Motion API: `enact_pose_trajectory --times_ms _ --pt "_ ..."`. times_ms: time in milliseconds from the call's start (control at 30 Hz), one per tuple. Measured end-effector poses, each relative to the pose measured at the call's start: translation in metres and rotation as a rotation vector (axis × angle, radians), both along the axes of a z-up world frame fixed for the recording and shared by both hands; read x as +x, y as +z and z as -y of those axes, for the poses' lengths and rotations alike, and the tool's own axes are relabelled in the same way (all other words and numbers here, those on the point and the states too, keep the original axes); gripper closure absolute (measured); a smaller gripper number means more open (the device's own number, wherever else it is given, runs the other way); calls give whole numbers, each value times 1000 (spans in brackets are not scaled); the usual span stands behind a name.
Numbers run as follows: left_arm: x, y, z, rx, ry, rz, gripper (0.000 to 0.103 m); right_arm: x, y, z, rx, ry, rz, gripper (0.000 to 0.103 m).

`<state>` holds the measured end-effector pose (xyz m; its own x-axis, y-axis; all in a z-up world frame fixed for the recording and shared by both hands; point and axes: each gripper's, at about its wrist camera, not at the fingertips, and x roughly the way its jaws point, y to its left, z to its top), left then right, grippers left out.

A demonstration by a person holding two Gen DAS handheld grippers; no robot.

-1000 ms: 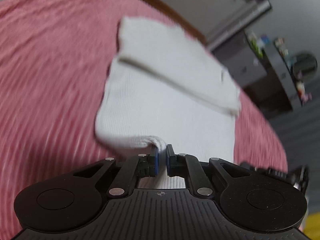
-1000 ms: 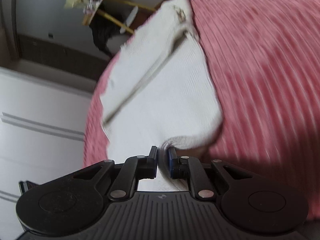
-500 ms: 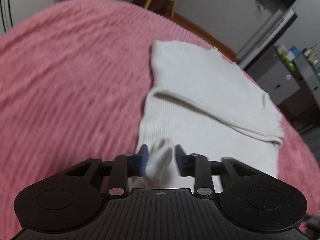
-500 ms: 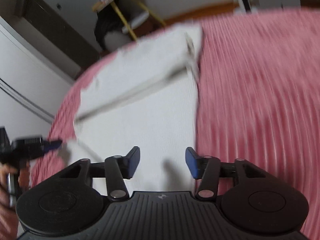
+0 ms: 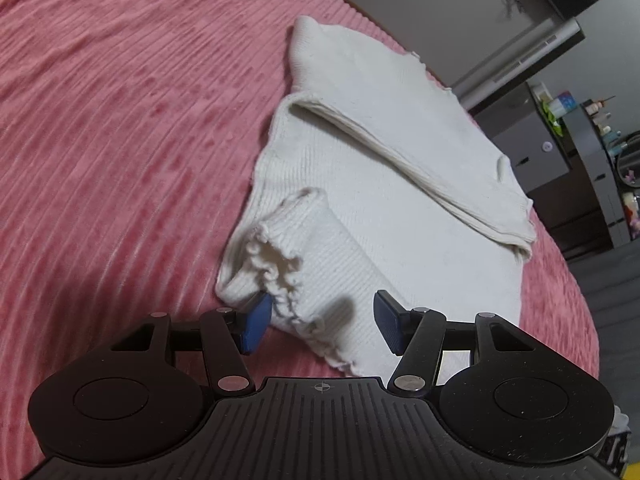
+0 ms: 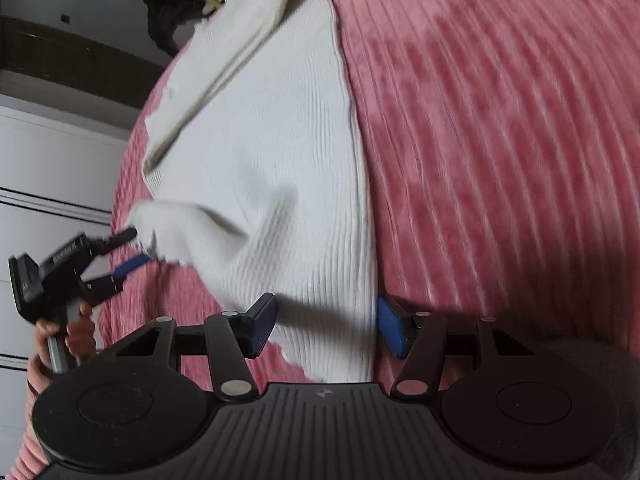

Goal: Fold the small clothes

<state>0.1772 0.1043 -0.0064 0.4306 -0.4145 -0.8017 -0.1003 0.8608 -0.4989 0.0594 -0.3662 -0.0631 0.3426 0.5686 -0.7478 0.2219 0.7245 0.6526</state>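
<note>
On the pink bed point(image 5: 120, 120), the white top point(image 5: 380, 208) lies lengthwise toward 12 o'clock, its frilled hem between the wide-open left hand-held gripper point(image 5: 322, 322), right hand-held gripper point(image 6: 326, 326) equally wide, empty.

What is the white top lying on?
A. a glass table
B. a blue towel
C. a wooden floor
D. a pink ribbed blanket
D: the white top is spread flat on a pink ribbed blanket, which shows on both sides of it in the two views.
</note>
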Motion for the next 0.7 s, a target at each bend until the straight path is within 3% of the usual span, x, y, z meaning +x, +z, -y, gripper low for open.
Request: enact_pose_trajectory --times_ms 100,133,167,233,300,400,567,700 --pt "3 -2 0 -11 18 -9 43 1 1 -7 -21 30 6 47" --pt "4 -2 -1 -16 23 -9 44 4 0 -10 -6 35 0 52" --pt "5 -3 -2 -20 25 -11 47 4 -1 -14 10 40 -6 66" --pt "8 -4 -2 -17 20 -29 63 4 -5 -19 45 59 -24 81" --pt "11 -5 1 -18 -11 -48 93 5 -5 -23 56 76 -31 88" --pt "15 0 4 -20 -30 -36 93 11 7 -22 99 81 20 92" --pt "30 19 5 -38 23 33 95 50 35 -12 172 -22 159 93" --pt "44 35 13 30 60 107 95 88 58 3 118 -141 317 93"
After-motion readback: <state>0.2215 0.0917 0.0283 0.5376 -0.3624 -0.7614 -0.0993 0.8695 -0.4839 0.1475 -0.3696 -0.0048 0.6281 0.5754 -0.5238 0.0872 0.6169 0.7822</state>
